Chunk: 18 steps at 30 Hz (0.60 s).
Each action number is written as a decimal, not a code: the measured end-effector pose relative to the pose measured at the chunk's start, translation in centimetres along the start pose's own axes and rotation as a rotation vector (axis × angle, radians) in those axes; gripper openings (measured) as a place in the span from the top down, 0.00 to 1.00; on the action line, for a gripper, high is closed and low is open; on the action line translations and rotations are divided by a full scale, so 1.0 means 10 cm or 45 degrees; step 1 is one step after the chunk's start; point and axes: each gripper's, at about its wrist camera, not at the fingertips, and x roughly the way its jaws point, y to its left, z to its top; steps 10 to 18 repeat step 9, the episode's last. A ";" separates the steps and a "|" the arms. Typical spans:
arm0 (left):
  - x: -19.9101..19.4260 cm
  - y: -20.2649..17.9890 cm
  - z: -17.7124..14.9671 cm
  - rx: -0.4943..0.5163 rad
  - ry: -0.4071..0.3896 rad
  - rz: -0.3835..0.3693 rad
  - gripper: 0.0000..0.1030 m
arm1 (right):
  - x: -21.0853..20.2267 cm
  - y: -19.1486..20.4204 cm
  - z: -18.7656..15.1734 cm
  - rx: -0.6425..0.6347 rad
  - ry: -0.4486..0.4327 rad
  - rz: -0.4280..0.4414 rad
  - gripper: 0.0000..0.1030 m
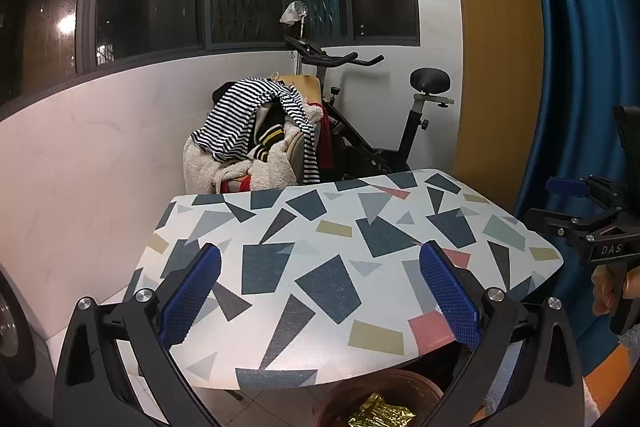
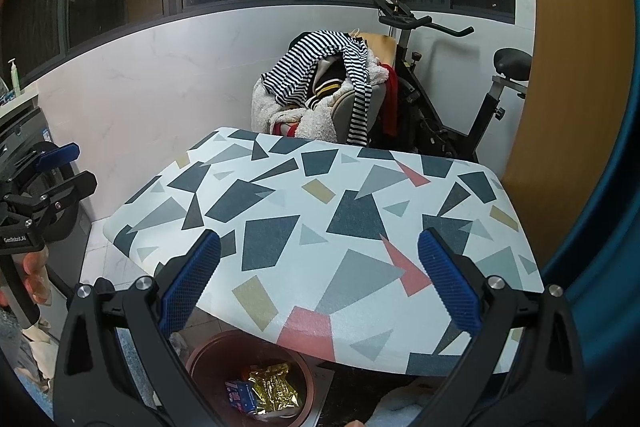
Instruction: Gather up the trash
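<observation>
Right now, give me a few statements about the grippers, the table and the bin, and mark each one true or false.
1. The left gripper is open and holds nothing. True.
2. The right gripper is clamped on a wrapper. False: it is open and empty.
3. The gold wrapper lies on the table. False: it lies inside the brown bin.
4. A striped garment is draped over the pile beyond the table. True.

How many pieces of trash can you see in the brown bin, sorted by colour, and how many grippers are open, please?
Gold crinkled wrapper: 1
Blue carton: 1
Total trash visible in the brown bin: 2
Open grippers: 2, left gripper and right gripper
The patterned table carries no trash.
</observation>
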 end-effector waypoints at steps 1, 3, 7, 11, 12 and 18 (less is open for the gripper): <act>0.01 -0.01 0.00 0.000 0.005 -0.004 0.06 | -0.01 0.00 -0.01 0.000 0.000 0.000 0.06; 0.02 -0.03 -0.01 0.003 0.010 0.002 0.06 | -0.01 0.00 -0.01 -0.001 0.000 0.001 0.06; 0.04 -0.04 -0.02 0.006 0.017 0.012 0.06 | 0.00 0.00 -0.01 -0.001 0.002 -0.002 0.06; 0.04 -0.04 -0.02 0.003 0.017 0.015 0.06 | -0.01 -0.01 -0.01 -0.001 0.005 -0.001 0.06; 0.04 -0.04 -0.02 0.003 0.017 0.015 0.06 | -0.01 -0.01 -0.01 -0.001 0.005 -0.001 0.06; 0.04 -0.04 -0.02 0.003 0.017 0.015 0.06 | -0.01 -0.01 -0.01 -0.001 0.005 -0.001 0.06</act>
